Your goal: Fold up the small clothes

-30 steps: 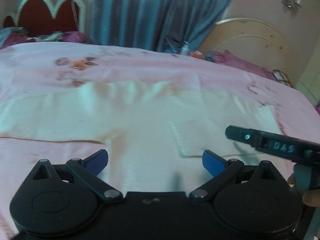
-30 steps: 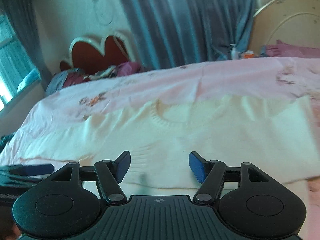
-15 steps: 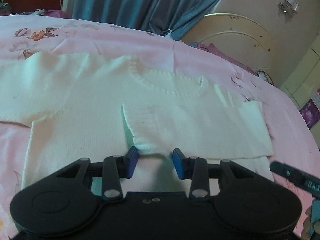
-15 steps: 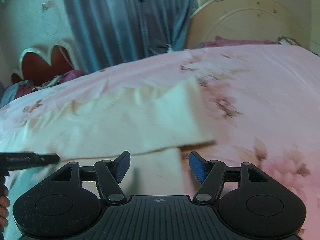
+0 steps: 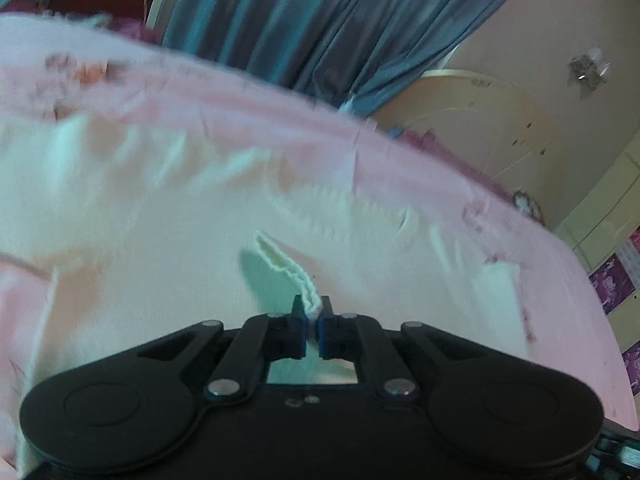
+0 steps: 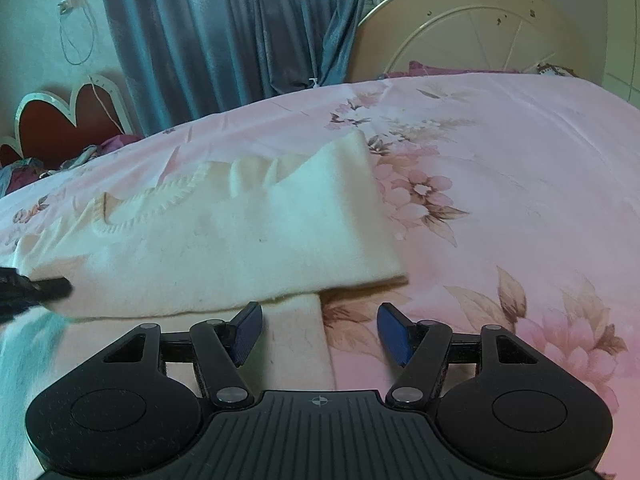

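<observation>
Left gripper (image 5: 312,317) pinching the cream sweater's (image 5: 192,240) cuff.
We note right gripper (image 6: 319,330) jaws apart over the sweater's edge on the bed (image 6: 520,152).

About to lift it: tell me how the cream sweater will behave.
Probably floppy: the sweater cuff pinched in the left gripper curls and bends. Likely light, since that edge stands up alone. It may drag, being spread across the bedsheet.

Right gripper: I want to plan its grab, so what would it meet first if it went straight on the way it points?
Probably the side edge of the cream sweater on the pink bedsheet: the open right gripper straddles that edge, sweater on its left, bare sheet on its right. Depth is unclear.
</observation>
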{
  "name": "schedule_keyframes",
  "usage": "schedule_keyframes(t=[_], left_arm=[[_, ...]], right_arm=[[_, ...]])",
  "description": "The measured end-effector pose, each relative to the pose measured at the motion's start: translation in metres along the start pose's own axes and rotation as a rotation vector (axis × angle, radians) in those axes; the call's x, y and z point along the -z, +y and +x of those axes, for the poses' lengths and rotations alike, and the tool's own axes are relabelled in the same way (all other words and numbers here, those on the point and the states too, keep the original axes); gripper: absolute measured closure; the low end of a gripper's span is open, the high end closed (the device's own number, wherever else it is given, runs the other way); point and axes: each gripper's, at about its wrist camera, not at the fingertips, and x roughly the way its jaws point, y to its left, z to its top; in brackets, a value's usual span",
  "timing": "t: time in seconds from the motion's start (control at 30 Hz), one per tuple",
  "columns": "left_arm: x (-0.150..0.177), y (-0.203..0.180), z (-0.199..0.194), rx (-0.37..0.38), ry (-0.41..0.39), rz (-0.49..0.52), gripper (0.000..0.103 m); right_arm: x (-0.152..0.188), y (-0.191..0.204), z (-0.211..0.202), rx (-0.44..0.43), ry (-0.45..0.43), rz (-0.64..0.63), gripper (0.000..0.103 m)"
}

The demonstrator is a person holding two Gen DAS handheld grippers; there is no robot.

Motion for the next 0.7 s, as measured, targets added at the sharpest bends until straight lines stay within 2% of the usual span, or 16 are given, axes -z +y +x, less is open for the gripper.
schedule_keyframes(t=[0.13,0.17,0.2,0.27,0.33,0.4,0.7], left_arm=[[-0.019,0.002,-0.032,0.031,-0.105,-0.003,0.098],[-0.023,0.005,-0.038,0.026,-0.128,-0.003,0.098],[-0.028,0.011,-0.043,0.022,-0.142,-0.012,0.098],[-0.032,0.020,-0.046,0.002,-0.144,-0.012,0.098],[-0.031,0.032,-0.042,-0.038,-0.128,-0.003,0.098],[-0.028,0.043,-0.037,-0.073,-0.116,-0.019,0.098],[-0.019,0.079,-0.024,-0.188,-0.097,-0.058,0.098]], right_arm=[[-0.005,0.003,0.008,-0.002,-0.011,0.013,0.040],[-0.007,0.004,0.010,-0.003,-0.012,0.015,0.050],[-0.008,0.005,0.013,-0.004,-0.008,0.019,0.053],[-0.011,0.007,0.018,-0.009,-0.010,0.029,0.054],[-0.012,0.010,0.020,-0.013,-0.015,0.020,0.060],[-0.013,0.011,0.022,-0.029,-0.011,0.020,0.085],[-0.016,0.005,0.005,-0.091,-0.015,0.052,0.085]])
